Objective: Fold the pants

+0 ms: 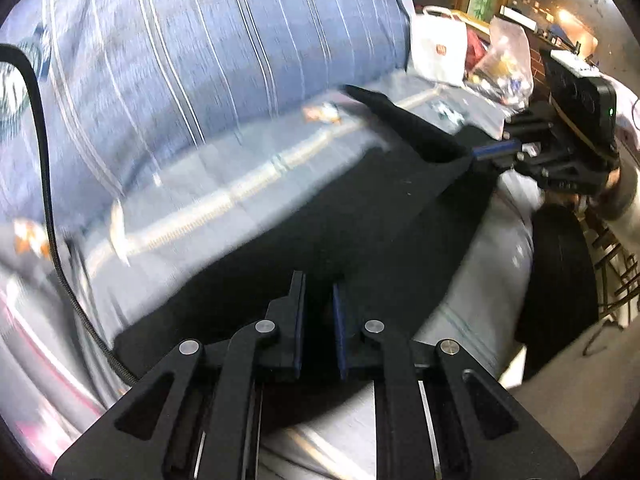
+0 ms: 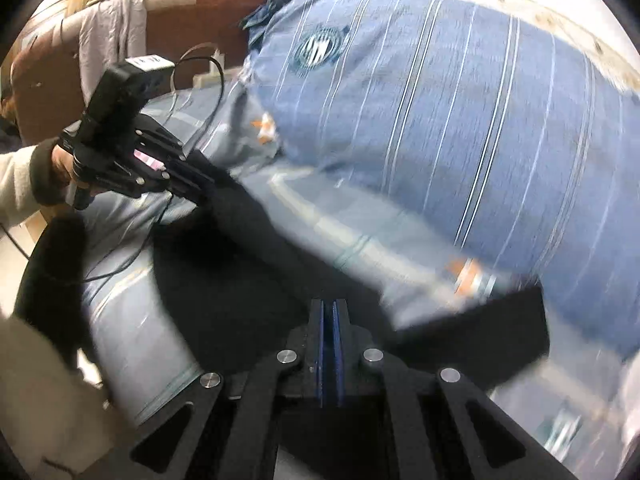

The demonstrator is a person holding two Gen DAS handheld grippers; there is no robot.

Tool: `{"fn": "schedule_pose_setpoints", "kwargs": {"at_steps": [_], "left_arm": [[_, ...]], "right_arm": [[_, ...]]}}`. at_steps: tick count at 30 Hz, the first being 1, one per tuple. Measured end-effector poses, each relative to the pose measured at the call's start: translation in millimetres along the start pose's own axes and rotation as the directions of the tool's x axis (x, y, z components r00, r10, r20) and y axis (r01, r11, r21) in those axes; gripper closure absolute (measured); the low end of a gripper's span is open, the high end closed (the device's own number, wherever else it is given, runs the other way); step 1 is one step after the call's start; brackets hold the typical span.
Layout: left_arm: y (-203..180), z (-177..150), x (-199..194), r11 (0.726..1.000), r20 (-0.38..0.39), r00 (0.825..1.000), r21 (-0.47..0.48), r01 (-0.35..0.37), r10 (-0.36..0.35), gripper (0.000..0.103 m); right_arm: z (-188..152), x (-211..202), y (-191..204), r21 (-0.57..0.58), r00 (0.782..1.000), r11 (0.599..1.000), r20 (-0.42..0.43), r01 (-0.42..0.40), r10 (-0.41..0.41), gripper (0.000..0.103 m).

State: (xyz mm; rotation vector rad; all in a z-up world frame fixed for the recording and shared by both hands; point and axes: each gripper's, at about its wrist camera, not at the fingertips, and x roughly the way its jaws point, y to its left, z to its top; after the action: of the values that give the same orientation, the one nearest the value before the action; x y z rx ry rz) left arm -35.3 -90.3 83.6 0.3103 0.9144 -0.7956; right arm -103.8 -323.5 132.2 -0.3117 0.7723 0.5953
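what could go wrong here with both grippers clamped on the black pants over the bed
1. The left gripper and right gripper each pinch only an edge of the black pants; a fast pull could slip the fabric free.
2. The black cable trails beside the pants and could snag.
3. The striped pillow lies close behind, so the carried edge might land on it and fold unevenly.

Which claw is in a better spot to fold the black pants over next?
Neither clearly: the left claw and right claw each pinch an edge of the black pants, so both should probably move together.
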Motion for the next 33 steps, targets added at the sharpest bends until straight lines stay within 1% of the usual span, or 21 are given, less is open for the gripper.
{"fn": "schedule_pose_setpoints", "kwargs": {"at_steps": [2,3,4,7,8,9,10,12,14,17,19,20,22,23,24,25,26,27,28,30,33], "left_arm": [[-13.8,-27.6,12.2,0.999,-0.04,0.999,-0.052,0.007,-0.009,0.091],[-15.9,-36.1,16.2,0.996,-0.047,0.999,-0.085,0.016,-0.02,0.091],[-16.9,-43.5,21.6,0.992,-0.049,0.998,-0.121,0.025,-0.031,0.092],[-17.4,-57.1,19.1,0.975,-0.008,0.999,-0.22,0.039,-0.042,0.092],[-12.5,-57.5,15.1,0.959,0.023,0.998,-0.277,0.066,-0.062,0.092],[-11.9,-59.2,10.7,0.949,0.04,0.997,-0.305,0.08,-0.071,0.092],[-10.5,-59.2,8.2,0.943,0.053,0.996,-0.321,0.086,-0.073,0.092],[-12.1,-58.3,4.8,0.945,0.064,0.996,-0.318,0.08,-0.063,0.091],[-14.6,-62.3,8.0,0.946,0.047,0.997,-0.318,0.07,-0.057,0.092],[-16.8,-65.6,13.0,0.949,0.009,0.999,-0.313,0.04,-0.039,0.092],[-21.4,-65.4,5.8,0.951,-0.005,0.999,-0.306,0.029,-0.032,0.091],[-24.7,-65.7,-3.1,0.955,-0.005,1.0,-0.295,0.016,-0.018,0.091],[-30.3,-66.4,-14.3,0.962,-0.006,1.0,-0.271,-0.014,0.013,0.091],[-33.2,-63.2,-19.7,0.966,-0.008,1.0,-0.257,-0.02,0.018,0.088],[-34.4,-60.0,-22.4,0.968,-0.002,1.0,-0.251,-0.014,0.014,0.081],[-34.8,-56.3,-24.1,0.969,0.008,1.0,-0.249,-0.009,0.011,0.076],[-34.8,-50.3,-25.9,0.967,0.029,0.999,-0.254,-0.008,0.016,0.063],[-34.8,-46.3,-26.2,0.965,0.047,0.999,-0.263,-0.006,0.019,0.055],[-34.9,-41.4,-25.4,0.962,0.073,0.997,-0.274,0.006,0.015,0.053],[-32.5,-34.3,-20.1,0.956,0.099,0.995,-0.291,0.028,0.001,0.053],[-31.3,-24.9,-4.3,0.953,0.109,0.994,-0.302,0.027,0.007,0.053]], "right_arm": [[-25.2,8.7,7.0,0.083,0.999,0.996,-0.03,-0.027,0.029,0.099],[-36.3,16.1,7.1,0.144,0.998,0.989,-0.045,-0.042,0.049,0.099],[-39.7,19.4,6.9,0.166,0.998,0.985,-0.046,-0.041,0.049,0.099],[-44.4,21.8,8.6,0.23,0.998,0.972,-0.025,-0.047,0.054,0.099],[-46.3,20.3,11.5,0.237,0.998,0.971,-0.026,-0.044,0.052,0.099],[-46.7,18.2,13.7,0.234,0.999,0.971,-0.027,-0.038,0.045,0.099],[-47.5,14.9,16.1,0.23,0.999,0.973,-0.026,-0.036,0.043,0.099],[-49.0,7.4,21.5,0.234,0.999,0.972,-0.013,-0.033,0.037,0.099],[-50.9,15.5,17.9,0.257,0.999,0.966,-0.015,-0.038,0.044,0.099],[-59.0,38.5,19.8,0.246,0.995,0.969,-0.099,-0.007,0.033,0.099],[-55.9,32.7,20.8,0.245,0.997,0.969,-0.077,-0.007,0.027,0.098],[-52.5,22.6,20.4,0.25,0.998,0.968,-0.047,-0.022,0.035,0.096],[-43.4,-1.6,15.4,0.268,0.998,0.962,0.036,-0.057,0.05,0.087],[-38.5,-10.9,9.1,0.289,0.997,0.956,0.067,-0.053,0.035,0.07],[-32.0,-17.3,0.5,0.317,0.997,0.948,0.083,-0.027,0.001,0.049],[-22.8,-20.0,-10.8,0.347,0.994,0.938,0.091,0.017,-0.051,0.046],[-14.5,-18.0,-20.3,0.358,0.992,0.932,0.096,0.045,-0.085,0.046],[-7.3,-13.6,-28.2,0.361,0.989,0.93,0.097,0.07,-0.113,0.046],[3.2,-3.8,-38.3,0.361,0.983,0.925,0.086,0.121,-0.162,0.046],[21.2,22.0,-55.6,0.37,0.968,0.901,0.019,0.225,-0.249,0.046],[45.2,75.0,-82.6,0.382,0.96,0.882,-0.087,0.277,-0.264,0.046]]}}
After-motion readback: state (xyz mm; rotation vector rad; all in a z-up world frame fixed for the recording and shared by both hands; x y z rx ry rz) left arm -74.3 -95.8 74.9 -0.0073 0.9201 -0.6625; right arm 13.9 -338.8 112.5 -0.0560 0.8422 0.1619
